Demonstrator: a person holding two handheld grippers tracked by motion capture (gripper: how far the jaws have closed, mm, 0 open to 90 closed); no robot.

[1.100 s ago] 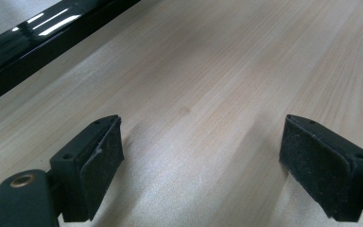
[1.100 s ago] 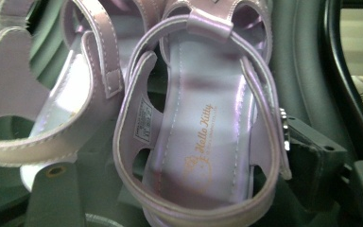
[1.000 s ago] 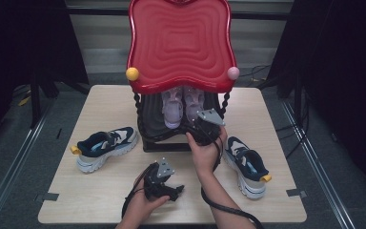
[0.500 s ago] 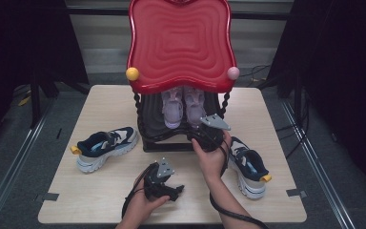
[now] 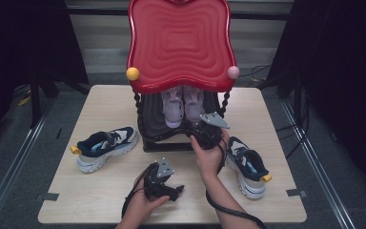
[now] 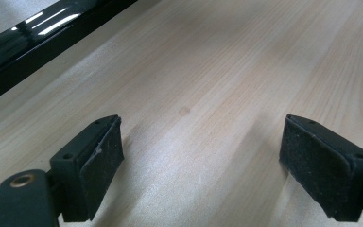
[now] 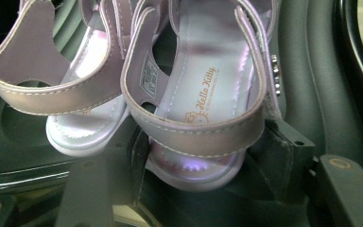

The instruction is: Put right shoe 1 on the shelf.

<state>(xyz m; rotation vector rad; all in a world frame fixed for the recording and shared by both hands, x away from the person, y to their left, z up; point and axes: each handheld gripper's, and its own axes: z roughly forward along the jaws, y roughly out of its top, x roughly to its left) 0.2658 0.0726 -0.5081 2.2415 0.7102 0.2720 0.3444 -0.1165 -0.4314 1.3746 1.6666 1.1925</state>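
Two lilac sandals stand side by side on the black shelf [image 5: 155,126] under a red wavy top [image 5: 181,43]. My right gripper [image 5: 196,128] reaches in at the shelf's front. Its jaws have just been closing, and they now grip the heel of the right sandal [image 5: 194,102], one pad on each side. In the right gripper view that sandal [image 7: 203,85] sits between the jaws of the right gripper [image 7: 201,165], with the other sandal [image 7: 75,94] to its left. My left gripper [image 5: 175,189] rests on the table, open. In its own view the left gripper [image 6: 201,161] has only bare wood between its pads.
A navy and white sneaker [image 5: 106,145] lies on the wooden table [image 5: 100,105] left of the rack. Its mate [image 5: 248,164] lies on the right, close to my right forearm. Yellow [image 5: 132,73] and pink [image 5: 233,72] knobs stick out at the red top's corners.
The right hand and wrist have swung slightly rightward at the shelf's front. The left gripper has stayed where it was.
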